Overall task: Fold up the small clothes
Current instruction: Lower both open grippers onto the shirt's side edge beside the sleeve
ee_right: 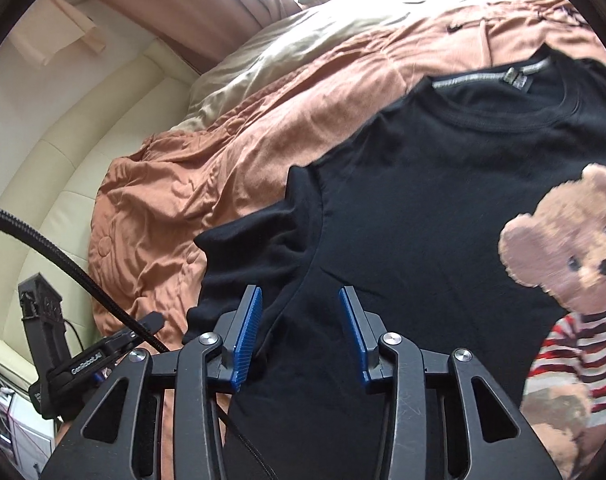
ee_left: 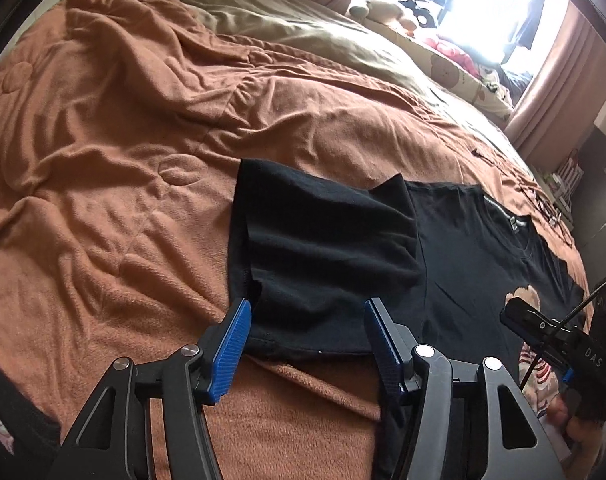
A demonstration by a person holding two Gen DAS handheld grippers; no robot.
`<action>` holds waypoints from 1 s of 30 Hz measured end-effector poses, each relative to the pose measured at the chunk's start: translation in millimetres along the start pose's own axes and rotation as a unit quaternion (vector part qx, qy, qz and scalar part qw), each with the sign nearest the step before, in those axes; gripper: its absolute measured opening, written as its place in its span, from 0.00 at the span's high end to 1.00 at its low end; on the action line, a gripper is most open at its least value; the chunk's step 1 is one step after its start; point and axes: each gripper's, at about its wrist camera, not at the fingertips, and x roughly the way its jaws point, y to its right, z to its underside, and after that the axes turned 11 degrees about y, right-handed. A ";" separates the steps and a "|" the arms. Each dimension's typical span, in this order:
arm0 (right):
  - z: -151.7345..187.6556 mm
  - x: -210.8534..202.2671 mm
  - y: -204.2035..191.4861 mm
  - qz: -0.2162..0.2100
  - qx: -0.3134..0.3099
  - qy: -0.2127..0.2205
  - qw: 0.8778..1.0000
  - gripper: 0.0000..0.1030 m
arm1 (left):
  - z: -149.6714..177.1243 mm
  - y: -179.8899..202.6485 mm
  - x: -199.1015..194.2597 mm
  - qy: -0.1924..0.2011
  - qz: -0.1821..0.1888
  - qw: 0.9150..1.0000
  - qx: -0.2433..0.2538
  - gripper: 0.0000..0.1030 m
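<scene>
Black T-shirt (ee_right: 415,200) lies front up on the bed, on a rust-brown fleece blanket (ee_left: 123,128) with a quilted flower pattern, heavily rumpled. Shirt fabric is matte soft knit; ribbed round collar with a grey neck tape and label; teddy-bear print (ee_right: 571,240) in a red-and-white striped top on the chest. One short sleeve (ee_left: 323,240) spreads flat to the side, its hem edge stitched, slightly gaping near the left jaws.

Left gripper (ee_left: 307,336): jaws wide apart, blue ribbed pads, holding nothing; they straddle the sleeve's lower hem, whether they touch it I cannot tell.

Right gripper (ee_right: 299,336): jaws also wide apart and unloaded, poised over the underarm seam where sleeve meets body; contact with cloth not resolvable.

A beige sheet (ee_left: 303,36) shows beyond the blanket; plush toys (ee_left: 387,12) and curtains (ee_left: 551,84) by the bright window. Open blanket lies left of the sleeve; cream padded headboard (ee_right: 63,152) bounds that side.
</scene>
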 end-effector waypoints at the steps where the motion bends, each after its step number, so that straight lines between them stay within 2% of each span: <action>1: 1.8 5.3 4.5 -0.002 0.005 -0.004 1.000 0.64 | 0.7 2.1 6.0 -0.004 -0.003 1.000 0.012 0.42; 3: 4.6 15.8 12.9 -0.006 0.021 -0.019 1.000 0.64 | 0.7 1.3 18.2 -0.014 -0.009 1.000 0.020 0.42; 7: 3.9 27.0 20.8 -0.014 0.035 -0.032 0.999 0.64 | 1.3 -5.9 35.9 -0.035 -0.014 0.999 0.009 0.51; 9: 3.3 31.1 22.7 -0.019 0.039 -0.036 0.998 0.64 | 2.7 -7.2 41.4 -0.043 -0.022 0.999 0.011 0.52; 11: 3.3 36.8 25.0 -0.018 0.042 -0.043 0.998 0.64 | 4.4 -10.9 45.0 -0.051 -0.027 0.998 0.003 0.55; 16: 8.1 44.2 25.7 -0.033 0.054 -0.062 0.996 0.64 | 9.7 -16.7 41.2 -0.056 -0.029 0.998 -0.015 0.56; 18: 9.6 47.5 24.2 -0.036 0.053 -0.067 0.996 0.64 | 11.4 -17.1 39.3 -0.055 -0.021 0.998 -0.021 0.65; 19: 10.1 49.3 23.2 -0.038 0.053 -0.069 0.995 0.64 | 11.6 -16.7 39.7 -0.058 -0.024 0.998 -0.020 0.78; 20: 11.3 49.2 23.8 -0.040 0.054 -0.069 0.995 0.64 | 11.3 -16.5 38.9 -0.059 -0.028 0.998 -0.019 0.85; 23: 11.6 50.8 23.9 -0.044 0.056 -0.069 0.995 0.64 | 11.7 -18.3 31.3 -0.059 -0.025 0.997 -0.035 0.91; 30: 14.2 50.7 25.4 -0.046 0.064 -0.069 0.994 0.64 | 22.0 -18.7 18.0 -0.059 -0.033 0.997 -0.045 0.92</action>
